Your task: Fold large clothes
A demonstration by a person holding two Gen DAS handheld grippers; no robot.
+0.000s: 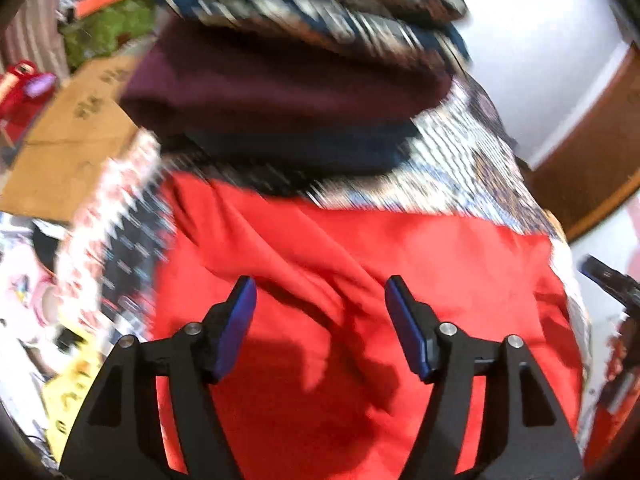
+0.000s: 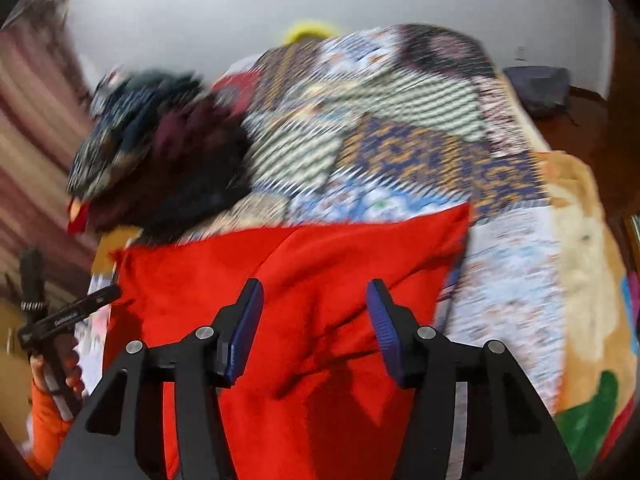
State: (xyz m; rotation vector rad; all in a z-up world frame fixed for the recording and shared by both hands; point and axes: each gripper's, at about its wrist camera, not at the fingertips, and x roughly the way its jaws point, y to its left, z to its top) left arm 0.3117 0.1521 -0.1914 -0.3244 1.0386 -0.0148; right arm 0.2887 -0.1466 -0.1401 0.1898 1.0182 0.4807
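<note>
A large red garment (image 1: 360, 280) lies spread and wrinkled on a patterned bedspread (image 1: 452, 160). It also shows in the right wrist view (image 2: 320, 272). My left gripper (image 1: 320, 292) hovers above it, jaws open and empty. My right gripper (image 2: 316, 296) is also open and empty above the garment, near its right part. The left gripper's tool (image 2: 68, 312) shows at the garment's left edge in the right wrist view, and the right tool (image 1: 608, 276) shows at the right in the left wrist view. Both views are motion-blurred.
A pile of folded clothes, maroon (image 1: 280, 88) under a patterned one (image 1: 320, 8), sits behind the red garment, and it also shows in the right wrist view (image 2: 180, 160). A cardboard box (image 1: 68, 144) and clutter lie left of the bed. A yellow-orange blanket (image 2: 592, 280) lies at the right.
</note>
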